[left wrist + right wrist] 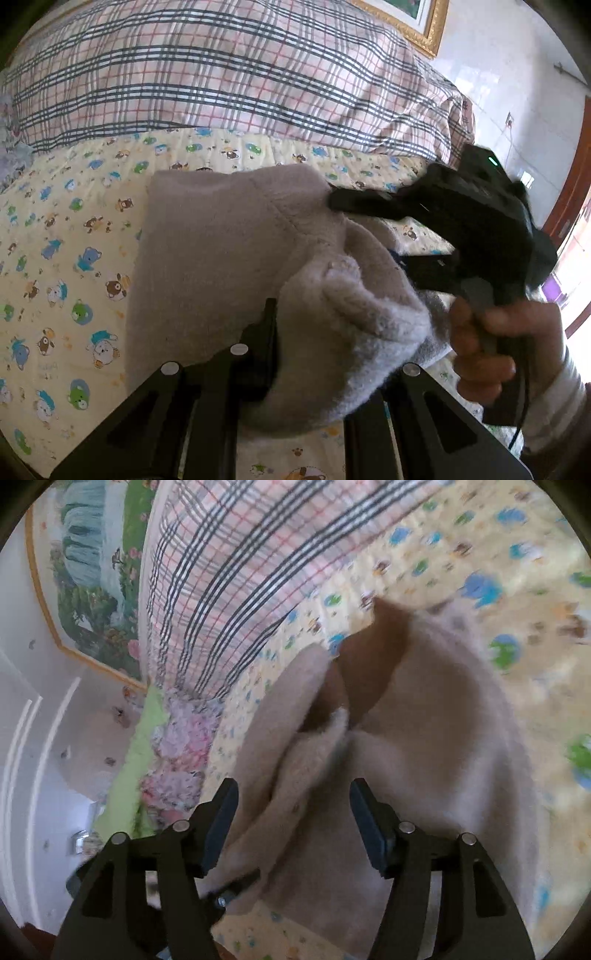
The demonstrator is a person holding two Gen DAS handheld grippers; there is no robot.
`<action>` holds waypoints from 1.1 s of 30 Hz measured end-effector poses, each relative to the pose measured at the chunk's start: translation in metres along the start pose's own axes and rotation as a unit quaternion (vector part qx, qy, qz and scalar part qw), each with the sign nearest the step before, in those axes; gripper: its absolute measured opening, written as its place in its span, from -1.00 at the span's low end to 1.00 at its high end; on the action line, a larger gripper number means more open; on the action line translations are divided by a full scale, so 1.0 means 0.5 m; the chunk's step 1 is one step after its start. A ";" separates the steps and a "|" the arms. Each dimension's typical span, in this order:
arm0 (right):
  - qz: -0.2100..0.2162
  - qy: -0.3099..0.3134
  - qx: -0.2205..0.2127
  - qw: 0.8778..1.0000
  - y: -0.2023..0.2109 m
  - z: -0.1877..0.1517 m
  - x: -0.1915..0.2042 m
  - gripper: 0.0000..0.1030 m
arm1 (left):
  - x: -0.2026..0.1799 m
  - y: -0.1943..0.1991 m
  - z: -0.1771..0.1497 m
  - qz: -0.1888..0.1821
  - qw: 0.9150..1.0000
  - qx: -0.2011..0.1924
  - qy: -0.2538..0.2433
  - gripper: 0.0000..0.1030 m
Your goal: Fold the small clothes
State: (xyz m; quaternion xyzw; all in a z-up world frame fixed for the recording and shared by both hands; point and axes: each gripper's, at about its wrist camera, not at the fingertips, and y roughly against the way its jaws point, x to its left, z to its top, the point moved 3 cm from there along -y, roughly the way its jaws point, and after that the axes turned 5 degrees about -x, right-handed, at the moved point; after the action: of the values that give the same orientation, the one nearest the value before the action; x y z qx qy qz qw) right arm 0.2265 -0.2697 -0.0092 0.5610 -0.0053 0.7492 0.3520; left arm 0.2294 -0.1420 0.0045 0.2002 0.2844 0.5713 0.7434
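Observation:
A small beige fleece garment (221,236) lies partly lifted on the bear-print sheet (66,229). My left gripper (317,354) has the garment's fluffy edge bunched between its fingers; only the left finger (264,347) shows, the other is hidden under cloth. My right gripper (369,229) comes in from the right, one finger on top of the garment and one under its fold. In the right wrist view the right gripper (293,812) stands wide open, with the garment (424,738) filling the gap and a fleece edge (314,760) between the fingers.
A plaid pillow or quilt (221,66) lies behind the garment. A framed picture (424,22) hangs on the white wall. A hand (484,343) holds the right gripper's handle. A floral and green cloth (173,746) lies at the bed's edge.

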 end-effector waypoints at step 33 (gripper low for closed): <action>-0.135 0.115 -0.015 0.984 0.093 0.107 -0.031 -0.22 | -0.175 -0.024 -0.031 -0.044 0.994 0.026 -0.097 -0.04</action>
State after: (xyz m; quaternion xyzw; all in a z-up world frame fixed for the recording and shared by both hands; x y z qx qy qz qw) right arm 0.2484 -0.3343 0.0153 0.4612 0.1001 0.7543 0.4565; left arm 0.2121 -0.2300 0.0023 0.2615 0.2345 0.5085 0.7862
